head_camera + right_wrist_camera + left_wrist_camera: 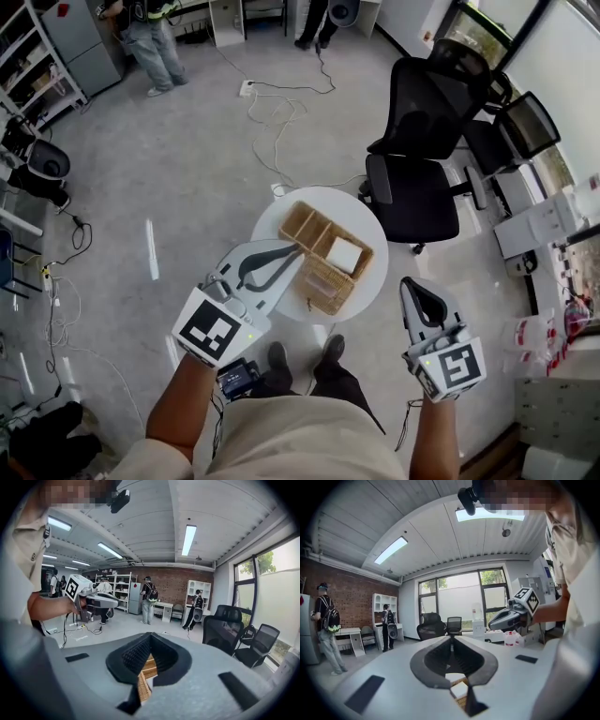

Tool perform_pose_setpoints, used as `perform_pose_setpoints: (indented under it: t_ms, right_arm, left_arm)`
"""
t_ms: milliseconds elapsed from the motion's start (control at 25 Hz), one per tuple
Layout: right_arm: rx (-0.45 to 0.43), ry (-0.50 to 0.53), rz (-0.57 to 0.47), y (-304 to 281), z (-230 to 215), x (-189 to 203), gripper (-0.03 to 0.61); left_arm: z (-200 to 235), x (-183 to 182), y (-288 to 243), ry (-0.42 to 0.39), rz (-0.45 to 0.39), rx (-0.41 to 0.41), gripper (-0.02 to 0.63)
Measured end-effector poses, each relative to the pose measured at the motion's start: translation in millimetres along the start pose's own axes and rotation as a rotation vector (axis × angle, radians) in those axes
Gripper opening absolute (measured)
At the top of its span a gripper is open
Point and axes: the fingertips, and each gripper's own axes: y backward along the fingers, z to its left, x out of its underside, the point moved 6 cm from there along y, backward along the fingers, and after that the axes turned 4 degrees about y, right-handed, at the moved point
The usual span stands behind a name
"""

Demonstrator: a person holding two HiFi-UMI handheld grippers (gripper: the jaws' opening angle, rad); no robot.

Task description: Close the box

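From the head view, my left gripper (pixel 298 251) has its jaws pressed together with nothing between them. Their tip lies over the near-left edge of the box (pixel 314 234); I cannot tell whether it touches. The box is pale woven wicker and sits on a round white table (pixel 352 208), straight ahead of my left jaws and well off to the left of my right ones. It is open and divided into compartments, two small ones on the far-left side and a larger one holding a white block (pixel 344 253). Its woven lid (pixel 326 286) is folded down flat on the side nearest me. My right gripper (pixel 411 283) is closed and empty too, out past the table's right edge and well apart from the box. A black office chair (pixel 417 178) stands beyond the table.

In the left gripper view my jaws meet at the tips with nothing between them. Through the gap beneath them a sliver of the box (pixel 458 682) shows, tan weave with something white beside it. The right gripper (pixel 492 619) hangs off to the right, above my jaw line.

In the right gripper view these jaws are also shut on nothing. Wicker from the box (pixel 143 686) shows through the opening below them. The left gripper (pixel 117 603) is up to the left.
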Motion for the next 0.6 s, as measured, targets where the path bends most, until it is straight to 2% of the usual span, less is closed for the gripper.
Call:
perform_pose_setpoints:
  t_ms: [280,480,600]
  right_arm:
    - [-0.050,-0.070,0.070,-25,-22,67,-0.006]
    - [-0.078,-0.119,0.128,-47,-20,124,-0.005]
    - [-0.092,-0.141,0.151,-60,-16,161,-0.005]
  left_arm:
    - [0,51,-40,0.044,0.096,-0.017,0.021]
    - [10,103,-61,0.048,0.117,-0.008,0.021]
    - [14,143,-70,0.073,0.187,-0.003,0.021]
